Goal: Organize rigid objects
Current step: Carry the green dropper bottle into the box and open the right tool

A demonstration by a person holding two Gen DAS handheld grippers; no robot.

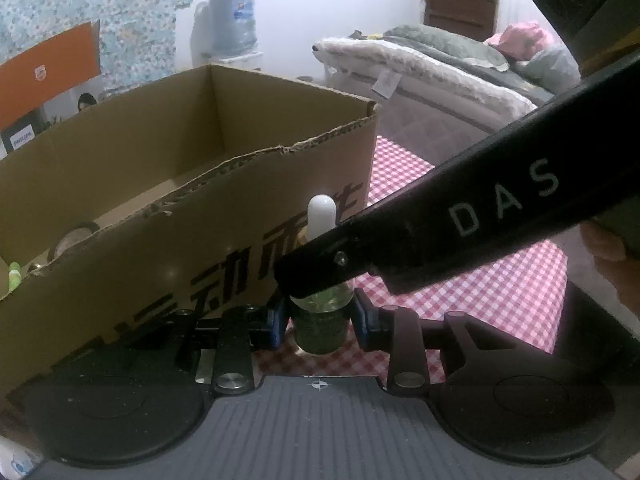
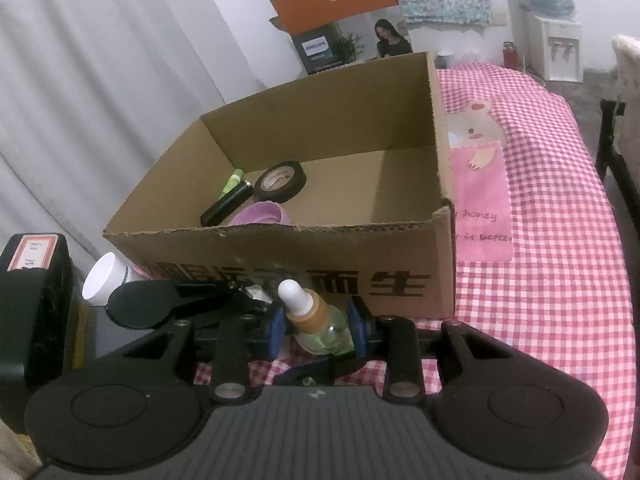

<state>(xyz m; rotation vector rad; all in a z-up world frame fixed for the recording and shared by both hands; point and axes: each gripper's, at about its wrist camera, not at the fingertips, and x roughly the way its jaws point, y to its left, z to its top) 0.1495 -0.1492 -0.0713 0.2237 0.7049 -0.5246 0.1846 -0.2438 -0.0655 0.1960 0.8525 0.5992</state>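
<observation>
A small green glass dropper bottle (image 1: 320, 328) with a white bulb and tan collar stands in front of the cardboard box (image 1: 160, 184). My left gripper (image 1: 319, 320) is shut on its body, blue pads against both sides. In the right wrist view the bottle (image 2: 320, 328) leans left between the pads of my right gripper (image 2: 316, 326), which stands open with a gap at the left pad. A black finger (image 1: 440, 220) of the right gripper crosses in front of the bottle's neck. The left gripper's fingers (image 2: 160, 304) reach in from the left.
The open box (image 2: 280, 256) holds a black tape roll (image 2: 280, 182), a green tube (image 2: 233, 181), a black cylinder (image 2: 226, 208) and a purple item (image 2: 260, 214). A white cup (image 2: 104, 278) lies left of it. Checked tablecloth (image 2: 560, 280) stretches right; bedding (image 1: 420, 68) lies beyond.
</observation>
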